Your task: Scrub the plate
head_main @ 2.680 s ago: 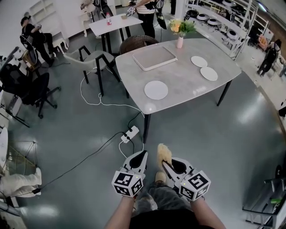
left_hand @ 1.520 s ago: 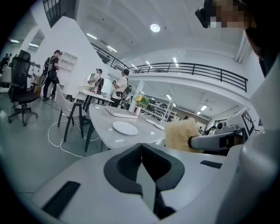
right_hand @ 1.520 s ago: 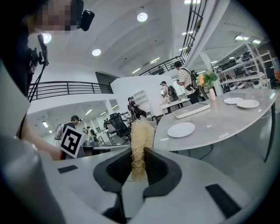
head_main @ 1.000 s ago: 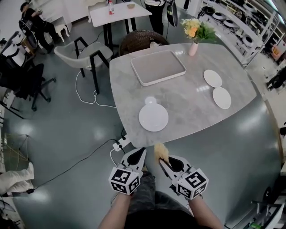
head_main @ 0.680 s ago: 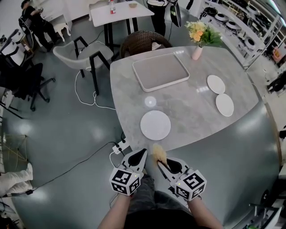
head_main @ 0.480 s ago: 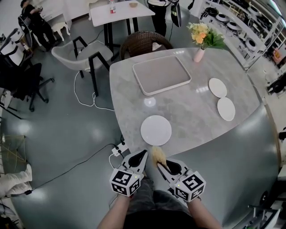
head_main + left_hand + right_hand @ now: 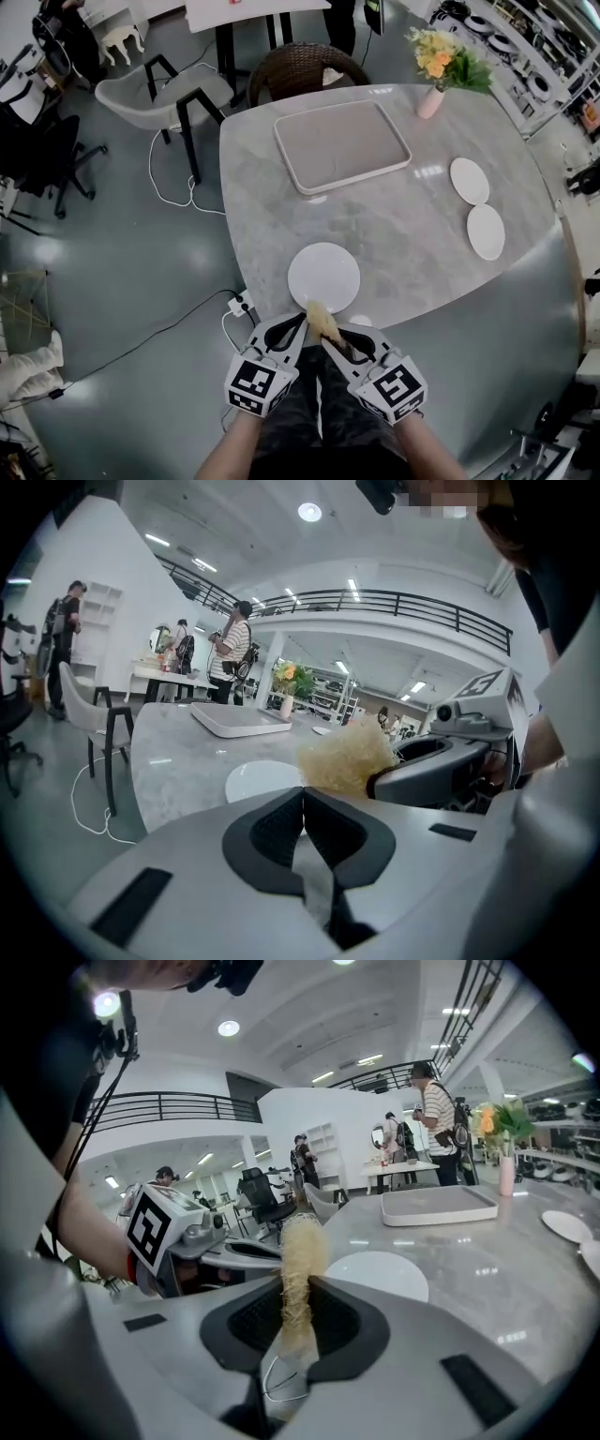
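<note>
The plate point(image 7: 323, 277) is white, round and bare. It lies flat on the grey table point(image 7: 412, 234), close to the near edge and straight ahead of both grippers.

The scrubber point(image 7: 322, 323) is a pale yellow, fibrous wad. It stands up out of the right gripper point(image 7: 330, 339), whose jaws pinch its lower part. In the head view its tip reaches the plate's near rim, but that view does not show whether the 2 touch. The right gripper view shows the scrubber point(image 7: 300, 1260) edge-on, as a narrow upright strip with a thin wire loop below it. There the plate point(image 7: 380, 1274) lies beyond it and to its right.

The left gripper point(image 7: 298, 322) sits just beside the right one. Its own view shows the jaws pressed together with nothing between them. It also shows the scrubber point(image 7: 349, 758) broadside, as a fluffy tuft in front of the plate point(image 7: 262, 780).

From above, the head view lays out the rest of the table. A rectangular tray point(image 7: 342, 145) sits on the far side, 2 small plates point(image 7: 469, 180) lie near the right edge, and a pink vase point(image 7: 431, 101) of flowers stands at the far corner. A wicker chair point(image 7: 298, 67) stands behind the table.

The gripper views look level across the table. They show people point(image 7: 436, 1119) standing at a further table and a railed gallery point(image 7: 375, 597) overhead.
</note>
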